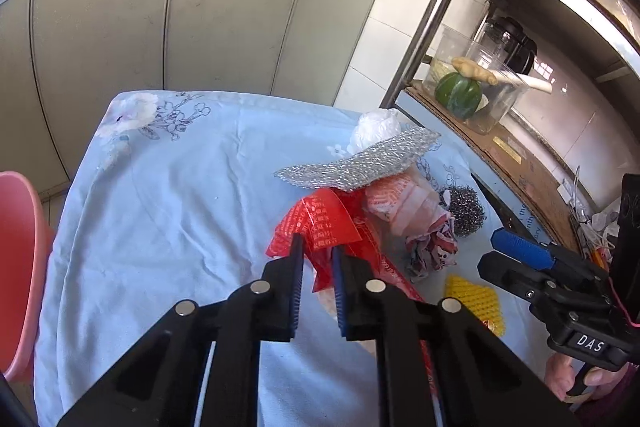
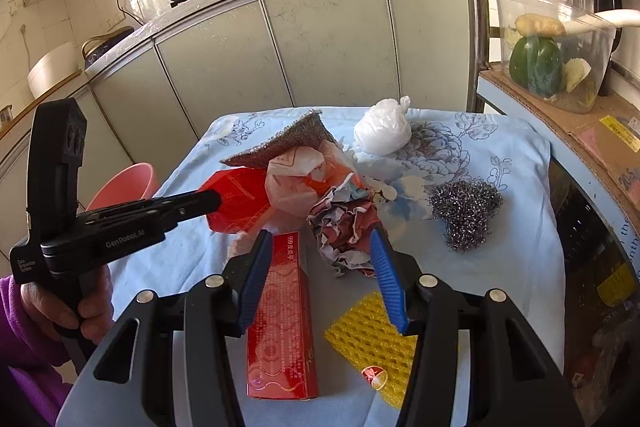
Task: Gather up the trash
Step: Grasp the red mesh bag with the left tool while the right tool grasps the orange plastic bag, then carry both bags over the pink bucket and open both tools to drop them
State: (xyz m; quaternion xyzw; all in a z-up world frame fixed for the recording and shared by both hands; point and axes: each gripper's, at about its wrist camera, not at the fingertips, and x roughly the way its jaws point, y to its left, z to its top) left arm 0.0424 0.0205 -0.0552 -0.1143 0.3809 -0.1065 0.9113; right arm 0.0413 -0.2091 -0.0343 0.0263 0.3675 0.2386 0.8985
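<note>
A heap of trash lies on a blue flowered cloth (image 1: 168, 195). My left gripper (image 1: 316, 251) is shut on a red plastic wrapper (image 1: 320, 223), which also shows in the right wrist view (image 2: 236, 203). My right gripper (image 2: 320, 251) is open over a crumpled printed paper ball (image 2: 344, 231). Around them lie a pale plastic bag (image 2: 296, 183), a silver scouring pad (image 1: 360, 159), a white bag ball (image 2: 382, 129), a steel wool ball (image 2: 466, 213), a red box (image 2: 282, 323) and a yellow foam net (image 2: 372, 343).
A pink bowl (image 1: 20, 267) stands at the table's left edge. Grey cabinets (image 2: 320, 47) with woks on top stand behind. A metal shelf (image 1: 516, 147) on the right holds a clear tub with a green squash (image 2: 536, 65).
</note>
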